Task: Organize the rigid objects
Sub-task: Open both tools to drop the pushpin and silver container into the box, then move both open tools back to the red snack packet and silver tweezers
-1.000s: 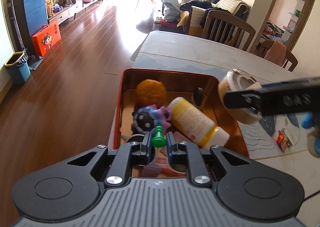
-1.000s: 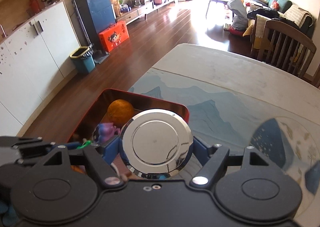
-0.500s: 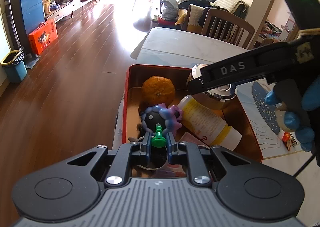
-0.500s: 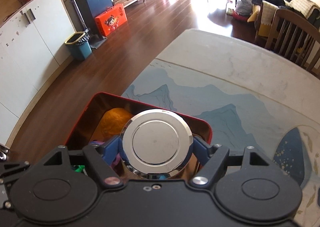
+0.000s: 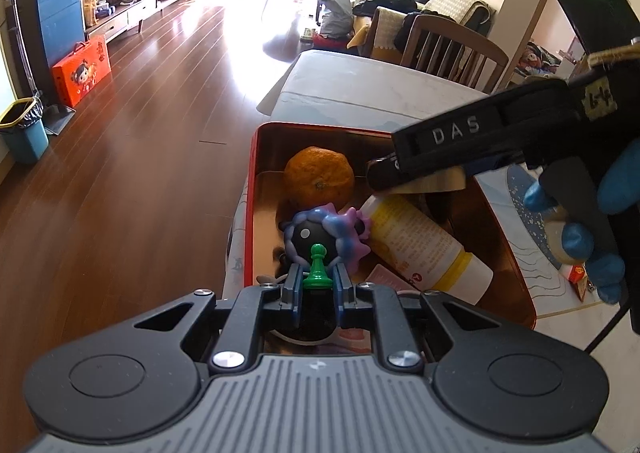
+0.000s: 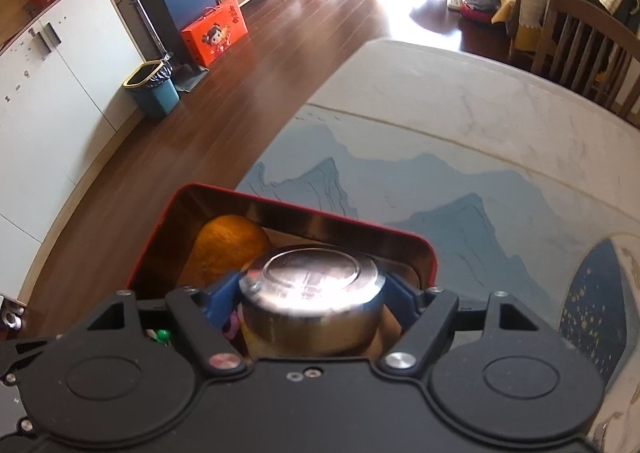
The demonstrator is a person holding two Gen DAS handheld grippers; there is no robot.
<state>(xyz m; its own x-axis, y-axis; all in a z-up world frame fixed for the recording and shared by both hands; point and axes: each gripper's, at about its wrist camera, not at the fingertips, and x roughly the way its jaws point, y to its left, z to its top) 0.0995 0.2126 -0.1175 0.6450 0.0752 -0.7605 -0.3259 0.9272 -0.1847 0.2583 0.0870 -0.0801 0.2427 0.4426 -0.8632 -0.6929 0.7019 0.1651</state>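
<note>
Gleaming silver-lidded jar (image 6: 316, 293) sits clamped over red tin (image 6: 160, 237).

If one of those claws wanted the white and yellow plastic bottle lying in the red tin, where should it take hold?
Probably across the middle of the white and yellow plastic bottle, coming down from above. It lies on its side in the red metal tin, so its round body faces upward, while the orange and the purple and blue spiky toy crowd its upper end.
</note>
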